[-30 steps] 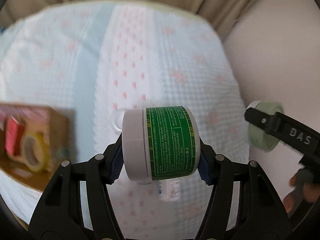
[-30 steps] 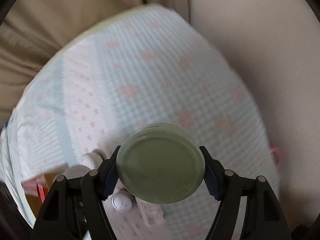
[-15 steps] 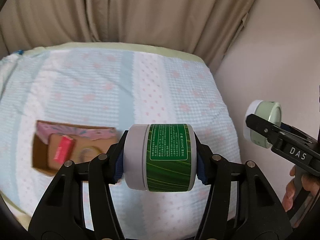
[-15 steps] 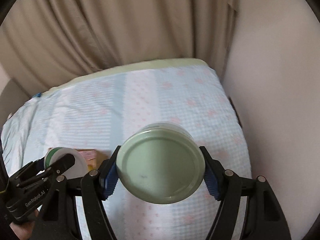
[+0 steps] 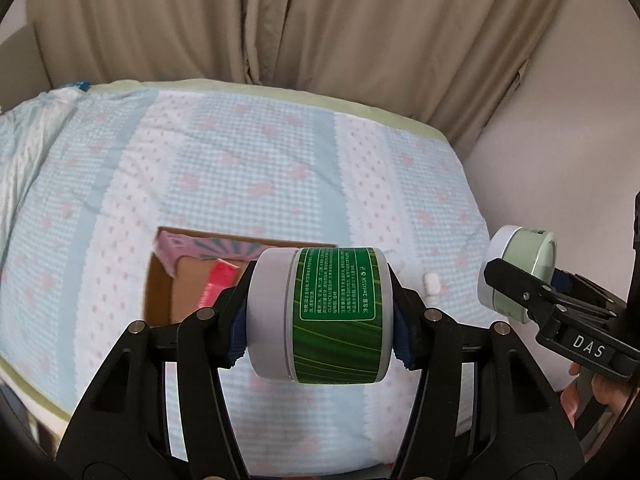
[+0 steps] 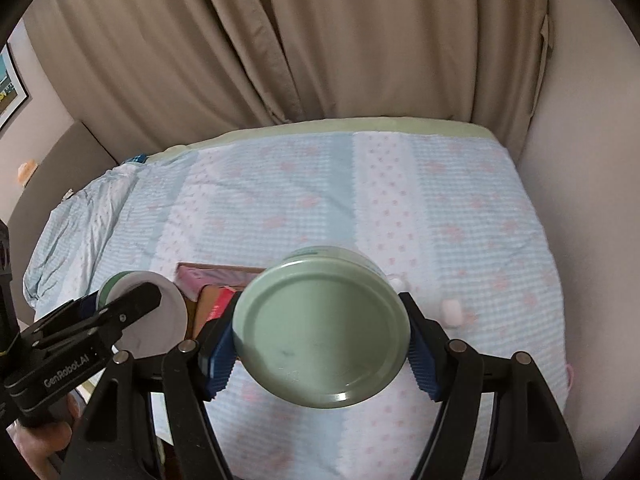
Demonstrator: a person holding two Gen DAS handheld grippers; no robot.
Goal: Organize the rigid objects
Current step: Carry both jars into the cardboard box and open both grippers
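Note:
My left gripper (image 5: 320, 316) is shut on a jar with a dark green label and white lid (image 5: 332, 314), held sideways above the bed. My right gripper (image 6: 320, 336) is shut on a pale green jar (image 6: 322, 334), its flat lid facing the camera. The pale green jar also shows at the right of the left wrist view (image 5: 524, 272). The green-label jar shows at the left of the right wrist view (image 6: 148, 312). An open cardboard box (image 5: 160, 296) lies on the bed behind the left jar, holding a red packet (image 5: 218, 284) and a pink item (image 5: 188, 246).
The bed (image 5: 240, 168) has a light blue and white cover with pink dots. Small white items (image 5: 432, 284) lie right of the box, also in the right wrist view (image 6: 452, 312). Beige curtains (image 6: 320, 40) hang behind; a wall (image 5: 560, 152) stands at right.
Both grippers have risen and pulled back from the bed with their jars. The cardboard box has come into view near the centre behind the left jar.

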